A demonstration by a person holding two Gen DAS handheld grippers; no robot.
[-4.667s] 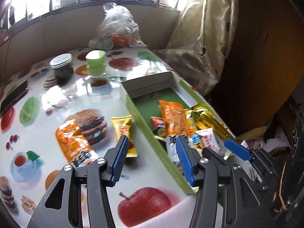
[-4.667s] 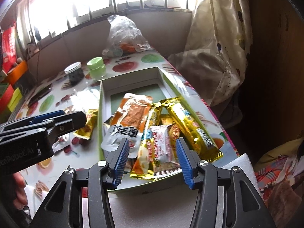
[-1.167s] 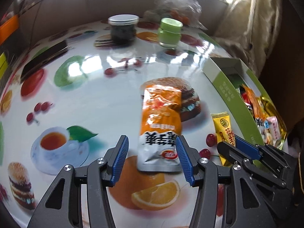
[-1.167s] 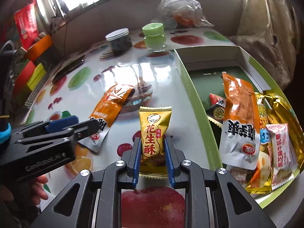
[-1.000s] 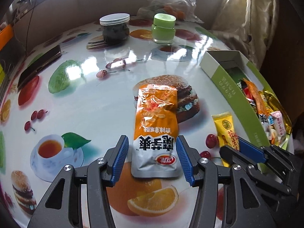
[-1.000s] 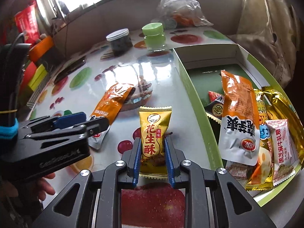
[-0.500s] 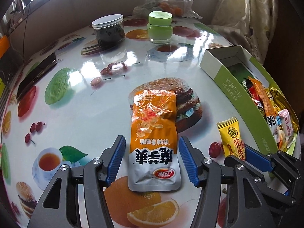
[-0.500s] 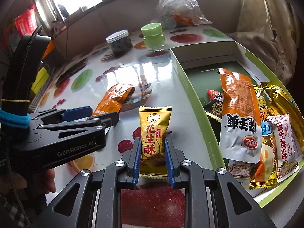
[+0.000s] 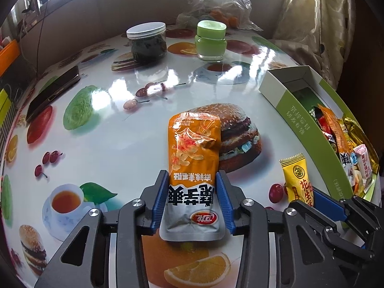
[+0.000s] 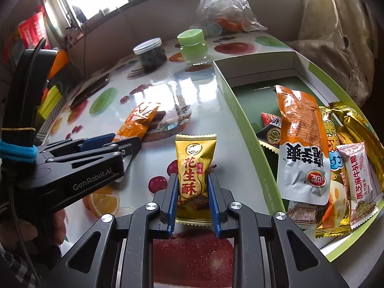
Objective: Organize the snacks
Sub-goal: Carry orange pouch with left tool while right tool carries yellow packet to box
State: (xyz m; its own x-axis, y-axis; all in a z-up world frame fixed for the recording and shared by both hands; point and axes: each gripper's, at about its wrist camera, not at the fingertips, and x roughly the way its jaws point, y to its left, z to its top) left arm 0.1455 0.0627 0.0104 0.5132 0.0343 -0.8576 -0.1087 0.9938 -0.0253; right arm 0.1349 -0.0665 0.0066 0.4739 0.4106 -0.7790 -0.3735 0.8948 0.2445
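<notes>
The orange packet (image 9: 194, 168) lies flat on the table (image 9: 108, 132), pointing straight away from the left gripper (image 9: 192, 201). Its near end is between the 2 closing jaws, which are touching its sides. The yellow packet (image 10: 193, 170) is squeezed tight by the right gripper (image 10: 192, 196). The green box (image 10: 242, 120) is to the right, nearer the right gripper.

Both tools share one build: black plastic frames with triangular cut-outs, silver screw heads and ribbed blue pads. At centre left of the right wrist view, the left gripper (image 10: 124, 144) reads "GenRobot.AI" in white, with a blue band and black cable behind, and a checked sleeve (image 10: 14, 266) in the lower-left corner.
</notes>
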